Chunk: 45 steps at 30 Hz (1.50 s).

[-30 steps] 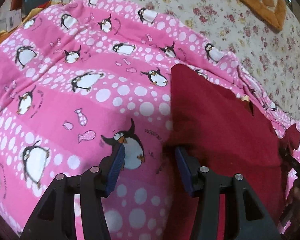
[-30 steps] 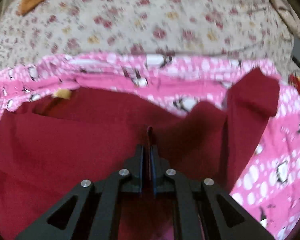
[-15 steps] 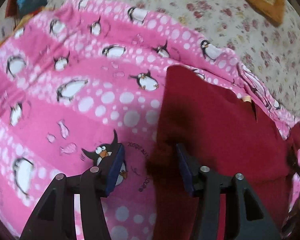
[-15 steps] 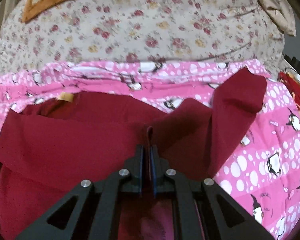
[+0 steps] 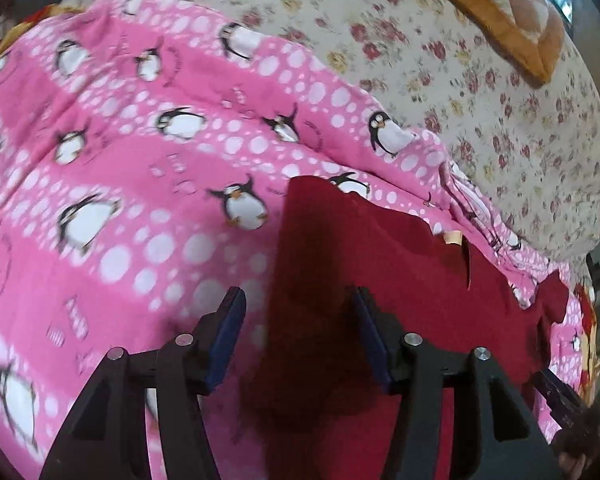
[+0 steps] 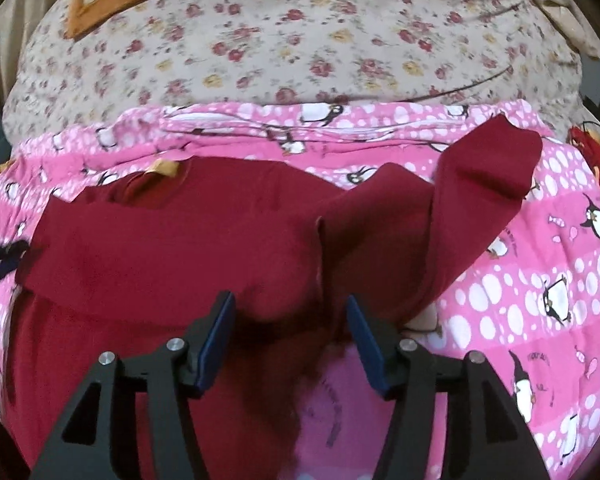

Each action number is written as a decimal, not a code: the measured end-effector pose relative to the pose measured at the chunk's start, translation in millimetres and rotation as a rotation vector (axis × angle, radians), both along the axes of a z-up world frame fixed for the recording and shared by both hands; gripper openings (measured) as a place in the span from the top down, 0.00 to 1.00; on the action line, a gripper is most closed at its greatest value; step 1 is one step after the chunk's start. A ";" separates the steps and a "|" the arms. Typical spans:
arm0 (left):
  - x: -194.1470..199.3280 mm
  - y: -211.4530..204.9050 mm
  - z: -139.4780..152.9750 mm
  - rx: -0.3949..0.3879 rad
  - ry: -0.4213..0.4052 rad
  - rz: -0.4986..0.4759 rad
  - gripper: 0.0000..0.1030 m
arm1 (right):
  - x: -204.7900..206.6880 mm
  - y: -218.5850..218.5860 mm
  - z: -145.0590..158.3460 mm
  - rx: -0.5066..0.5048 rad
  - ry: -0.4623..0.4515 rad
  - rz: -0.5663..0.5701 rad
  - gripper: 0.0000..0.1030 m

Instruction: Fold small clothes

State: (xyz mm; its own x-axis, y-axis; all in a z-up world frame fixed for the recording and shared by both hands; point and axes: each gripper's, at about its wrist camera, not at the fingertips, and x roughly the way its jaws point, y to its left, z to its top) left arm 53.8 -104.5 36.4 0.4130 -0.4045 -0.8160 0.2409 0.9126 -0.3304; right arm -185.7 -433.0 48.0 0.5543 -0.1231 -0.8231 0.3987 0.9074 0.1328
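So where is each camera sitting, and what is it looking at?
Left wrist: sits on the left tool, looking down at the red garment's edge on the penguin blanket; own open fingers show.
Right wrist: sits on the right tool, jaws opening over the garment's loose fold.
Shared: garment, blanket, flowered bedspread.
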 end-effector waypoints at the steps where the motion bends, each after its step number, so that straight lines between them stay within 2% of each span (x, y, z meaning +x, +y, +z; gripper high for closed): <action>1: 6.3 -4.5 -3.9 0.008 0.008 -0.010 0.66 | -0.7 1.8 0.4 0.007 -0.002 0.007 0.40; 4: 22.3 -11.0 -18.4 0.031 0.043 -0.019 0.66 | 0.1 5.7 1.1 0.014 -0.008 0.022 0.40; 6: 26.8 -10.6 -23.0 0.044 0.039 -0.005 0.84 | 1.5 7.1 0.5 0.013 -0.010 0.025 0.40; 7: 26.9 -11.6 -23.0 0.066 0.036 -0.001 1.00 | 2.2 7.2 -0.3 0.014 -0.008 0.023 0.40; 10: 22.6 -11.3 -18.9 0.091 0.020 -0.003 1.00 | 6.2 7.1 -4.0 0.019 -0.005 0.018 0.40; 13: 16.9 -2.9 -6.6 0.083 -0.009 0.024 1.00 | 14.4 5.4 -10.1 0.027 0.005 0.004 0.40; 15: 15.0 5.3 0.4 0.088 -0.022 0.049 1.00 | 17.4 5.1 -12.8 0.037 0.008 0.001 0.35; 19: 20.6 9.2 -12.8 0.121 -0.001 0.070 1.00 | 21.3 7.4 -19.7 0.043 0.018 0.006 0.31; 22: 19.9 5.3 -17.9 0.127 -0.011 0.074 1.00 | 18.7 7.7 -16.0 0.044 0.018 0.012 0.31; 31: -0.5 7.7 4.2 0.141 -0.032 0.076 1.00 | 4.8 1.3 6.0 0.021 -0.056 -0.010 0.31; 34: -17.8 6.3 16.9 0.123 -0.043 0.056 0.92 | 16.6 0.3 -7.1 0.037 -0.028 -0.005 0.31; 36: -29.4 2.9 17.3 0.146 -0.045 0.051 0.90 | 26.7 1.1 -25.2 0.039 0.040 -0.005 0.31; 37: -33.9 0.9 14.4 0.166 -0.037 0.048 0.90 | 26.9 2.2 -27.0 0.029 0.032 -0.009 0.31; 40: -40.9 -3.0 -3.0 0.216 0.013 0.046 0.85 | 21.0 3.7 -21.2 0.037 0.021 -0.011 0.31; 45: -53.7 -2.3 9.8 0.238 0.006 0.051 0.84 | -7.4 -9.4 -3.2 0.050 -0.016 -0.010 0.30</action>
State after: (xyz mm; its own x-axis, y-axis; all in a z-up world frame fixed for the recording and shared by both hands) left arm 0.1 -106.9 46.2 0.4228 -0.1796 -0.8882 0.1913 0.9758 -0.1062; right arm -193.1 -442.4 44.7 0.5667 -0.0877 -0.8192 0.4048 0.8957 0.1842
